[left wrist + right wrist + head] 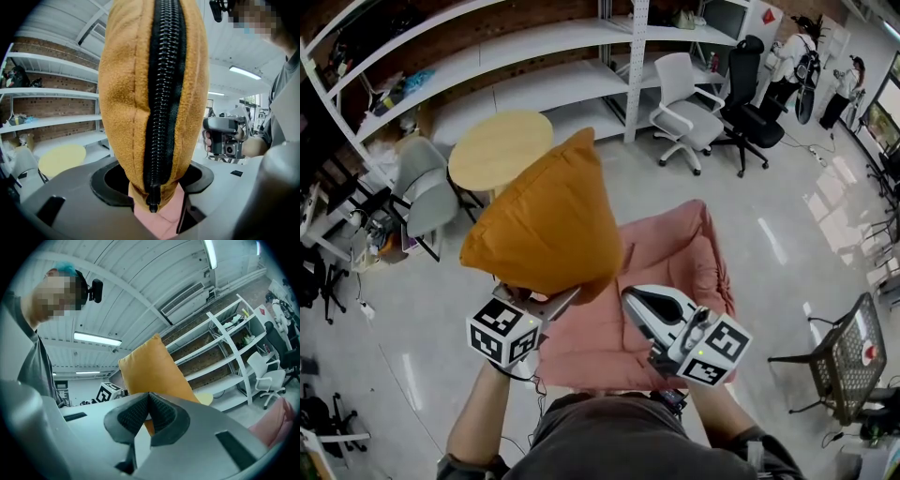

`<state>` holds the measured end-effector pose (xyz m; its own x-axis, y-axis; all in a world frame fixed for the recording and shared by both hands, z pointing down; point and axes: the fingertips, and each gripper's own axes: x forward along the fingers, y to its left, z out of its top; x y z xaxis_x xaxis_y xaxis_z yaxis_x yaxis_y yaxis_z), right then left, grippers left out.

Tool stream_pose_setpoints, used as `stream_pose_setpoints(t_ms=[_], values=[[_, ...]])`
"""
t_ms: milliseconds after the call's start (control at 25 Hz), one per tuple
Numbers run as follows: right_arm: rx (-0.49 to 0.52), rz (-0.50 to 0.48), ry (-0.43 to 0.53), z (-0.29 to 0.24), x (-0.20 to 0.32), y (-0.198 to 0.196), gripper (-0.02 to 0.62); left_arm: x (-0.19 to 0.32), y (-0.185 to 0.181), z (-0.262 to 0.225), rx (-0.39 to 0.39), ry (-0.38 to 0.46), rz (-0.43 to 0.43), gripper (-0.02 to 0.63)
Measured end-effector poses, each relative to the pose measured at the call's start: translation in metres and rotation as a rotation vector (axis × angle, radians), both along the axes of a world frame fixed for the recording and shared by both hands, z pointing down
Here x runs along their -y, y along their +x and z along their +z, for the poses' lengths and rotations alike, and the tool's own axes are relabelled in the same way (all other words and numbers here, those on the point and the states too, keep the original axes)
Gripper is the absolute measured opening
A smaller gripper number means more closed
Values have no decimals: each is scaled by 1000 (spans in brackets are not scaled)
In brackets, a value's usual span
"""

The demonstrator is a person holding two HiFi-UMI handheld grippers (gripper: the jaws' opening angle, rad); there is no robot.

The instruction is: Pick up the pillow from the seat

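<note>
An orange pillow (pixel 544 220) hangs in the air above the pink seat cushion (pixel 675 253), held by its lower corner. My left gripper (pixel 551 302) is shut on that corner. In the left gripper view the pillow (pixel 154 93) fills the middle, its black zipper running down between the jaws of the left gripper (pixel 152 187), with pink seat (pixel 159 222) below. My right gripper (pixel 633 300) hovers over the seat, to the right of the pillow, shut and empty. In its own view the right gripper (pixel 149 401) has its pads meeting in front of the pillow (pixel 154 366).
A round yellow table (pixel 500 148) and a grey chair (pixel 427 192) stand behind the pillow. A white office chair (pixel 684 108) and a black one (pixel 750 103) are further back by the shelves. A wire-mesh chair (pixel 844 361) stands at the right.
</note>
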<state>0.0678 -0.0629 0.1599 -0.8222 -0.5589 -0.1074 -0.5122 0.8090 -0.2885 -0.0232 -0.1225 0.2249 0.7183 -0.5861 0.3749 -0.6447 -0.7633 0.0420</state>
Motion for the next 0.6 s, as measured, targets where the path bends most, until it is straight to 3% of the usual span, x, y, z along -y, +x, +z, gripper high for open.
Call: stream_pose_setpoints(t_ms=[600], values=[[-5,-24,-19,8,-13,11,15,-14,15,9,11,-14,-3,279]])
